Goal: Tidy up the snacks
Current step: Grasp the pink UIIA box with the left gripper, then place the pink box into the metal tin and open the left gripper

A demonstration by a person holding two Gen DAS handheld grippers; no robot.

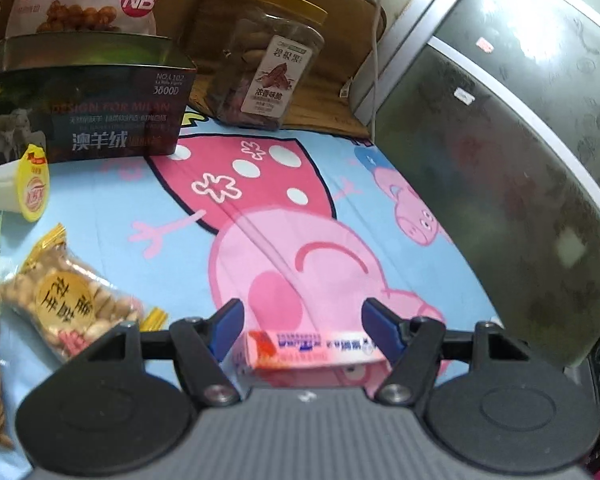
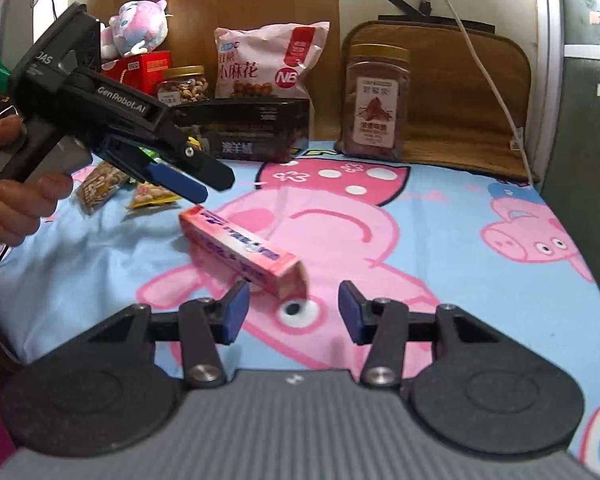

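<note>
We judge the sorting barely begun. Our long pink cardboard box [image 2: 242, 250] lies flat on the blue cartoon-pig bed sheet [image 2: 440, 216], near the middle. The left gripper [image 2: 204, 184] hovers over its 10 o'clock end and the right gripper [image 2: 294, 312] sits at its 5 o'clock end; both jaws stand apart, gripping nothing. The clear packet of peanuts with a gold label [image 1: 74, 308] and the small yellow-lidded cup [image 1: 20, 192] lie loose at 9 o'clock, outside the dark open cardboard box [image 2: 252, 128] at 12 o'clock.

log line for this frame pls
left gripper: open, above pink box | right gripper: open, empty | pink box: lying on sheet
</note>
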